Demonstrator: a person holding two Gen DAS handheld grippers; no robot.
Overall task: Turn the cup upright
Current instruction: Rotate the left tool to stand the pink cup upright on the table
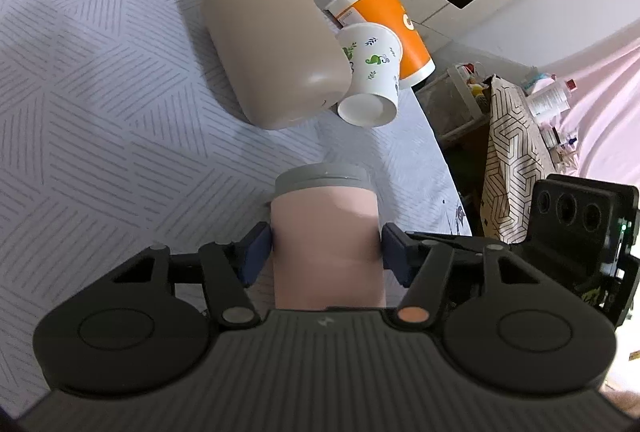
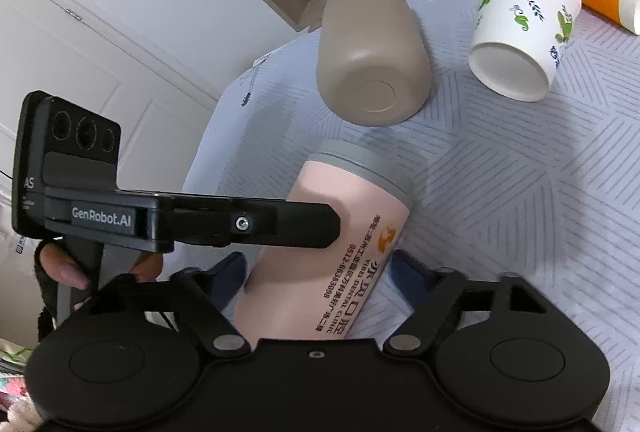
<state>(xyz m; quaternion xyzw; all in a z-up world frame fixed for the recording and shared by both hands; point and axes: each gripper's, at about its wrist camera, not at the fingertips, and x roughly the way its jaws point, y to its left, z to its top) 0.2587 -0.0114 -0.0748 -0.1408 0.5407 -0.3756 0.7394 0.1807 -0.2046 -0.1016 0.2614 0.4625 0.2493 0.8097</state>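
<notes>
Pink smooth cylindrical cup [image 1: 325, 232] with grey rim, printed "YIBEI DENTAL CLINIC", clamped in left hand-held gripper [image 1: 325, 252]. Right hand-held gripper [image 2: 320, 272] released, jaws straddling it over the striped bed [image 1: 100, 92].

Cups on patterned cloth [image 1: 100, 80]: four.
- pink cup with grey lid [image 1: 325, 232], lower centre: one
- taupe cup [image 1: 272, 40], upper centre: one
- white leaf-print paper cup [image 1: 372, 72]: one
- orange paper cup [image 1: 394, 20], upper right: one

Grippers: two, left gripper [image 1: 326, 252], right gripper [image 2: 320, 272].

a bed cover [image 1: 100, 92] with grey line patterns carries a taupe cup [image 1: 272, 40], a leaf-print paper cup [image 1: 372, 80] and an orange cup [image 1: 396, 28], all upside down.
</notes>
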